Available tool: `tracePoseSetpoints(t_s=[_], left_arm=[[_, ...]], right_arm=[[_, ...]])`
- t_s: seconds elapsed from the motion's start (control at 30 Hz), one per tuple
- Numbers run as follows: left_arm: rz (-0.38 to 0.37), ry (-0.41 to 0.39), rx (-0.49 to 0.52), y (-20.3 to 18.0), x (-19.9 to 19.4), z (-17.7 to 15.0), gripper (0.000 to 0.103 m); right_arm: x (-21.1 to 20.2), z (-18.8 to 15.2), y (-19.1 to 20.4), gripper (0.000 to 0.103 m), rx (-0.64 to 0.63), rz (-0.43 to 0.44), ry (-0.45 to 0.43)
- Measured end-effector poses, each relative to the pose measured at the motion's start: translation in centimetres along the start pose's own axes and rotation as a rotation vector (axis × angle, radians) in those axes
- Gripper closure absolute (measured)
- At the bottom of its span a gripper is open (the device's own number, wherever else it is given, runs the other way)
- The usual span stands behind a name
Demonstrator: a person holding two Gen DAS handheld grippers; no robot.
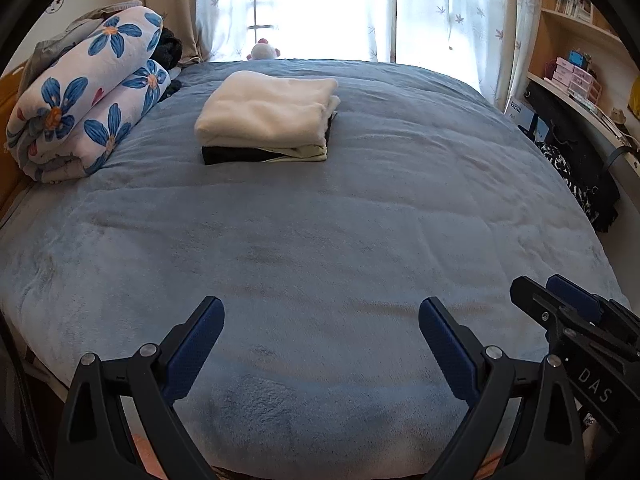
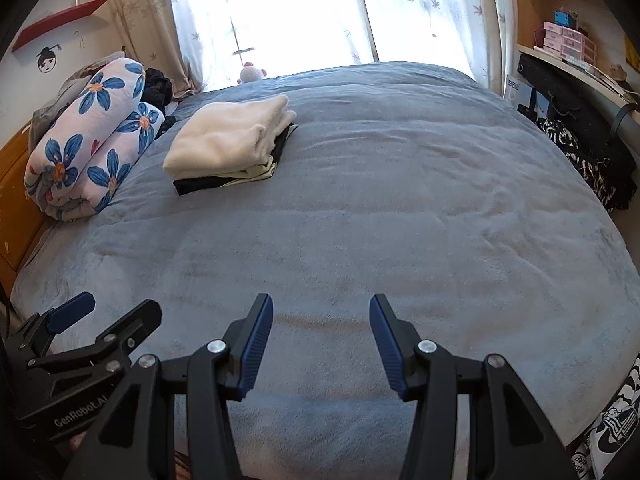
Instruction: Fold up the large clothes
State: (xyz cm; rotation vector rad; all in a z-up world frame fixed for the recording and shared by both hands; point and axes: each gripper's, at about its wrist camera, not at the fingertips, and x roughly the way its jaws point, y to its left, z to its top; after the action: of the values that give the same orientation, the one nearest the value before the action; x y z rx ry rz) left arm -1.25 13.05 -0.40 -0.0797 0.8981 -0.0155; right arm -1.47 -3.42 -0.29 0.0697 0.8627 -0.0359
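I held my left gripper (image 1: 322, 320) above the near edge of the bed (image 1: 320, 240), its 2 blue-padded fingers (image 1: 198, 344) spread wide apart with nothing between them. My right gripper (image 2: 321, 318) hung beside it over the same near edge, its fingers (image 2: 256, 344) also apart and clear of the cover, though set narrower than the left pair. Each camera caught the other tool at its side: the right gripper at the lower right of the left wrist view, the left gripper (image 2: 90, 320) at the lower left of the right wrist view.

The folded clothes (image 1: 266, 114) lay as 1 stack on the blue fleece cover, toward the far left part of the bed and well apart from both grippers. A cream fleece garment (image 2: 228, 136) sat on top; a pale green layer (image 1: 308, 152) and a black garment (image 1: 228, 156) showed beneath it at the near edge of the stack. I could not tell how many pieces the stack held.

A rolled floral blanket (image 1: 86, 96) rested along the left edge of the bed, near the stack but not touching it. A small plush toy (image 1: 263, 50) stood at the far edge, before the curtained window (image 1: 328, 4). Shelves (image 1: 576, 40) with boxes stood off the right edge.
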Motion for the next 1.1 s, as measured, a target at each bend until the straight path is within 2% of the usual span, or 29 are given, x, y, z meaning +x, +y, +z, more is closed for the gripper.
tracePoseSetpoints(t_s=[0.6,1.1], left_arm=[[-0.016,0.002,0.002,0.21,0.47,0.44,0.006],[0.005,0.003,0.003,-0.13,0.78,0.55,0.006]], right_arm=[[0.24,-0.78,-0.18,0.052,0.019,0.010,0.005],[0.10,-0.55,-0.09,0.052,0.014,0.002,-0.011]])
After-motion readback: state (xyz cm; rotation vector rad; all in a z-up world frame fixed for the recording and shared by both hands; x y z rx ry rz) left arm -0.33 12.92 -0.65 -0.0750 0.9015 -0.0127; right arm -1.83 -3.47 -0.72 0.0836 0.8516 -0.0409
